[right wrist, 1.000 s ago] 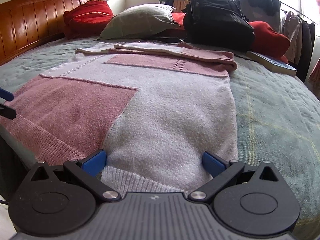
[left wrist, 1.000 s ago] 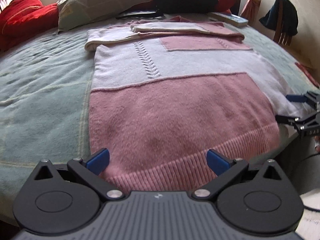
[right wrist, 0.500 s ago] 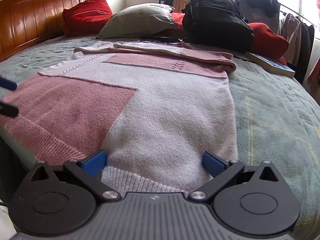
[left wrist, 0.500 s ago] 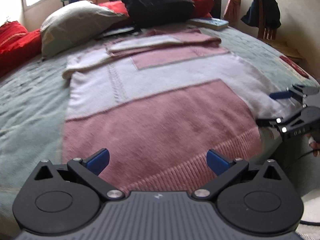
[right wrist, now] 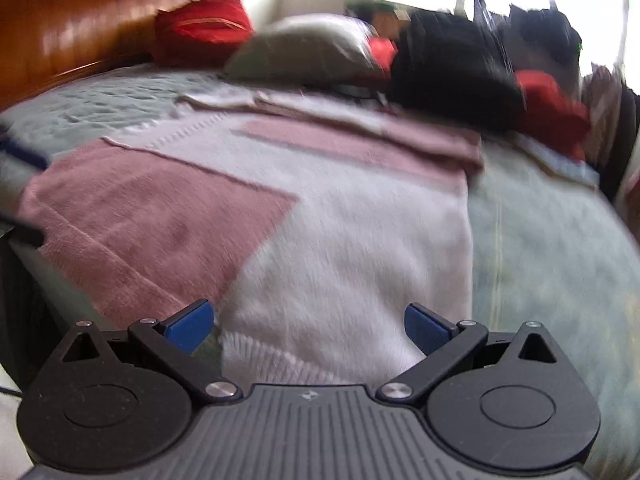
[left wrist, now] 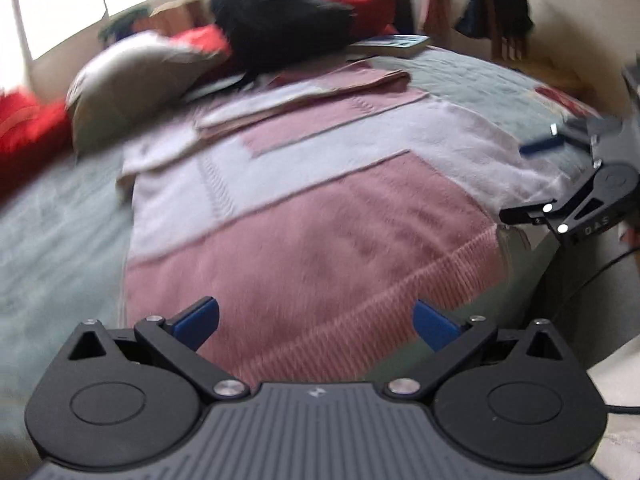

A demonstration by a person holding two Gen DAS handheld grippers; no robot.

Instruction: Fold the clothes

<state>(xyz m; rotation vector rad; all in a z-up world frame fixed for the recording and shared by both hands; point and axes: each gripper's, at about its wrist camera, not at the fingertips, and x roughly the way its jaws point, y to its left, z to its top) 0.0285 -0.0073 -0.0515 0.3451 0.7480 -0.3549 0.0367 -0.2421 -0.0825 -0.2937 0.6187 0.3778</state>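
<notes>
A pink and white knitted sweater (left wrist: 320,216) lies flat on the bed, its sleeves folded across the far end and its ribbed hem at the near edge. My left gripper (left wrist: 316,324) hovers open just above the pink hem with nothing between its blue pads. The right gripper (left wrist: 548,176) shows at the right of the left wrist view, open at the sweater's white corner. In the right wrist view the same sweater (right wrist: 320,216) fills the middle, and my right gripper (right wrist: 308,326) stands open over the white ribbed hem. Both views are blurred.
A green quilted bedspread (right wrist: 540,240) covers the bed. At the far end lie a grey pillow (right wrist: 304,52), red cushions (right wrist: 204,28), a black backpack (right wrist: 452,72) and a book (left wrist: 392,44). A wooden headboard (right wrist: 68,36) stands at the left.
Both cameras have swung and the views are now blurred. In the left wrist view the sweater looks turned and the right gripper sits higher and closer. Both grippers stay open.
</notes>
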